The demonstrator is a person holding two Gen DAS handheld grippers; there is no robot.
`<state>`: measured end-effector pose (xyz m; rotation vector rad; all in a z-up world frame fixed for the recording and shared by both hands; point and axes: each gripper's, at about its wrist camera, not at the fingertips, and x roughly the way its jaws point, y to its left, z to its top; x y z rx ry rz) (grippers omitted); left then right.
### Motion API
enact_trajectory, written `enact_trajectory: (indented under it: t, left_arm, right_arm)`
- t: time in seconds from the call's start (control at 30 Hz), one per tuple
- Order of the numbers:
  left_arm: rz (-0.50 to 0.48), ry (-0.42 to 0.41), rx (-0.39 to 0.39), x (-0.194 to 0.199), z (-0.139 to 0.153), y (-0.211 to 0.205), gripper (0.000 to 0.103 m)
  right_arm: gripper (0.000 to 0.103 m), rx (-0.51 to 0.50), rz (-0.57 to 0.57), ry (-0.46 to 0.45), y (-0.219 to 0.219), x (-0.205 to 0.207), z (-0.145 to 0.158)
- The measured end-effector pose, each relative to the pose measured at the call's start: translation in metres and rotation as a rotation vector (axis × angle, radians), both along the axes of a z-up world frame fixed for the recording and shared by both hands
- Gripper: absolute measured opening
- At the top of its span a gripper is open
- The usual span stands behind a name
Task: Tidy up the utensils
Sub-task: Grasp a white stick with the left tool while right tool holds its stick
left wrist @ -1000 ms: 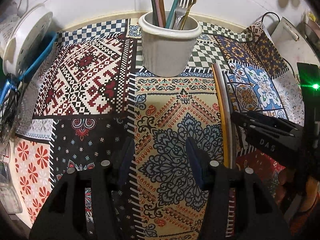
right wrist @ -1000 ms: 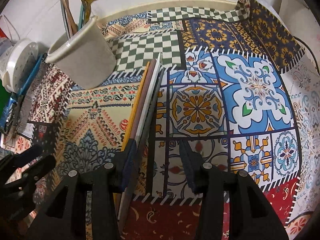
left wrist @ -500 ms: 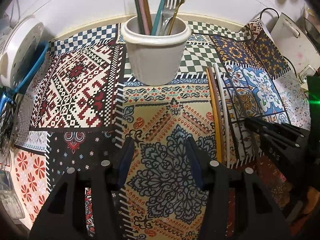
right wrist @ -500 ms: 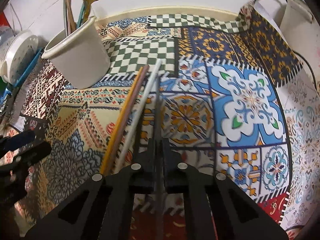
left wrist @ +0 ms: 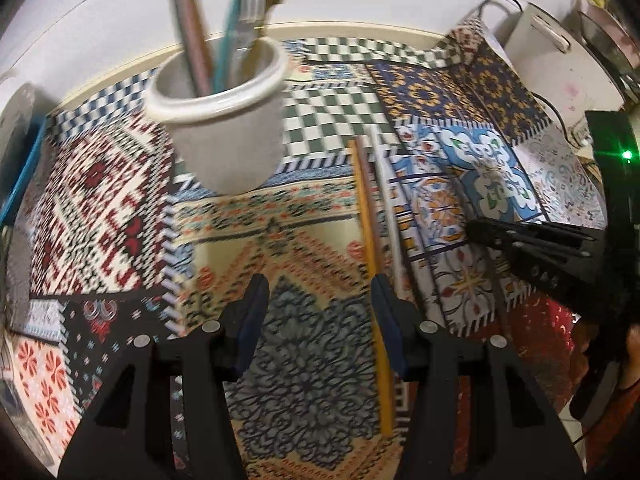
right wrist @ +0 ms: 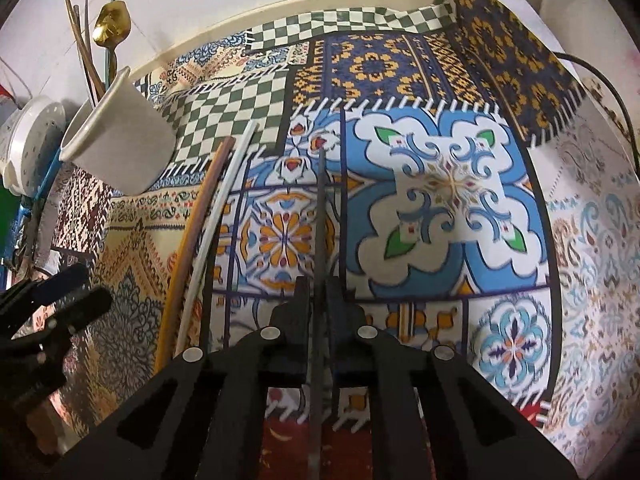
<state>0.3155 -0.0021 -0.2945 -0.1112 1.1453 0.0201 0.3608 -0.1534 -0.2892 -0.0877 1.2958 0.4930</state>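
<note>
A white cup (left wrist: 224,136) holding a fork, a gold spoon and several sticks stands at the back of the patchwork cloth (left wrist: 100,200). My left gripper (left wrist: 318,304) hovers open and empty in front of it. An orange chopstick (left wrist: 368,248) and a white chopstick (left wrist: 390,216) lie on the cloth by its right finger. My right gripper (right wrist: 318,292) is shut on a dark grey chopstick (right wrist: 321,200), which points forward over the blue tile pattern, apart from the orange chopstick (right wrist: 192,248) and the white chopstick (right wrist: 224,208). The cup (right wrist: 120,148) shows at the upper left of that view.
A white wall closes off the back. A white box-like appliance (left wrist: 552,64) with a black cable (right wrist: 616,92) sits at the back right. A round white perforated object (right wrist: 32,148) and blue items crowd the left edge. The left gripper (right wrist: 60,300) shows low on the left.
The right gripper closed on the dark grey chopstick and drew it to the right, away from the other two. In the left view the cup slid left and nearer.
</note>
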Motion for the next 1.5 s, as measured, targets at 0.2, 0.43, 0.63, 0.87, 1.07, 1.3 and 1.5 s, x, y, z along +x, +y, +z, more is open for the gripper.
enact_trajectory:
  t: [0.2, 0.43, 0.63, 0.87, 1.07, 1.3, 1.5]
  left_arm:
    - [-0.077, 0.034, -0.042, 0.028, -0.011, -0.024, 0.052]
    - [-0.132, 0.077, -0.096, 0.059, -0.023, -0.039, 0.027]
    - [-0.146, 0.095, -0.088, 0.074, -0.028, -0.043, 0.024]
    - [-0.171, 0.106, -0.087, 0.087, -0.029, -0.052, 0.024]
    - [-0.247, 0.133, -0.026, 0.094, -0.03, -0.08, 0.024]
    - [-0.233, 0.159, -0.01, 0.105, -0.03, -0.083, 0.023]
    - [-0.205, 0.149, -0.006, 0.108, -0.033, -0.076, 0.004]
  right_arm:
    - [0.006, 0.013, -0.008, -0.017, -0.005, -0.003, 0.001]
    - [0.006, 0.056, -0.066, -0.047, -0.035, -0.005, 0.016]
    - [0.006, 0.086, -0.113, -0.043, -0.052, -0.006, 0.019]
    - [0.006, 0.097, -0.131, -0.045, -0.06, -0.008, 0.021]
    - [0.006, 0.1, -0.14, -0.057, -0.065, -0.01, 0.025]
    - [0.006, 0.109, -0.148, -0.071, -0.067, -0.009, 0.03]
    - [0.005, 0.121, -0.156, -0.092, -0.065, -0.012, 0.035]
